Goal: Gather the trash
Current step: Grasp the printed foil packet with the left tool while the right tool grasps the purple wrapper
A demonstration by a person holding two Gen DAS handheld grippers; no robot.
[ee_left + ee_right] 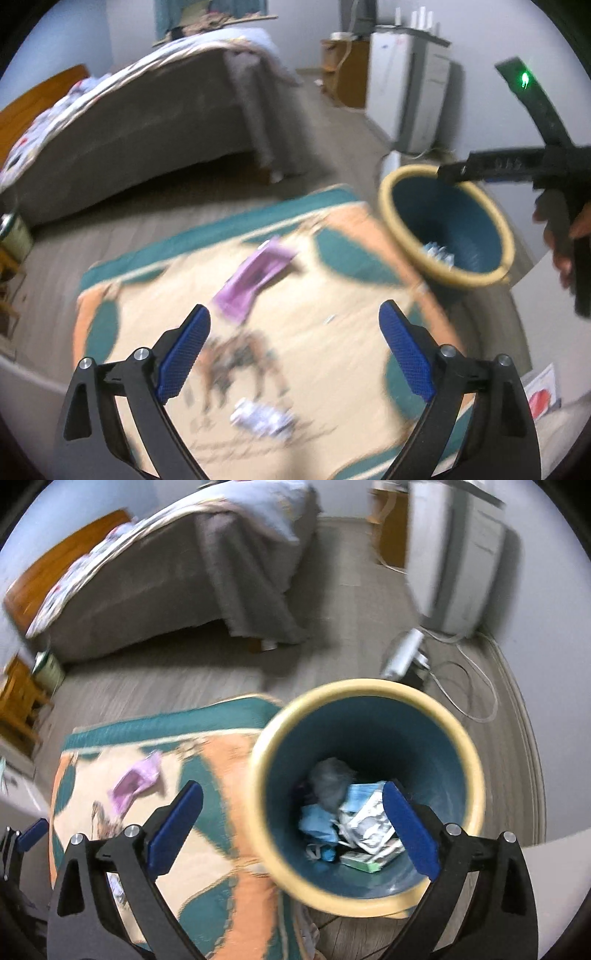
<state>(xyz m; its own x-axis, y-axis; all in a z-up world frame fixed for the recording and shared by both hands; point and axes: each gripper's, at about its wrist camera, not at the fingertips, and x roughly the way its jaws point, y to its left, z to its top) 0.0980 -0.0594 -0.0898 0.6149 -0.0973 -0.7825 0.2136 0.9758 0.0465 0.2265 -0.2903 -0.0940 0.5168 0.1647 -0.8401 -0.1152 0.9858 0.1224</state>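
- We see the trash bin (369, 794), teal inside with a cream rim, standing at the rug's (332, 350) corner; crumpled blue and white waste (354, 823) lies at its bottom.
- A purple wrapper (255, 280) and a crumpled white paper (262, 417) lie on the rug, well apart.
- Our left gripper (295, 354) tilts down over the rug, jaws wide, nothing between them.
- Our right gripper (291, 834) points down at the bin's near rim, jaws spread wide and empty.
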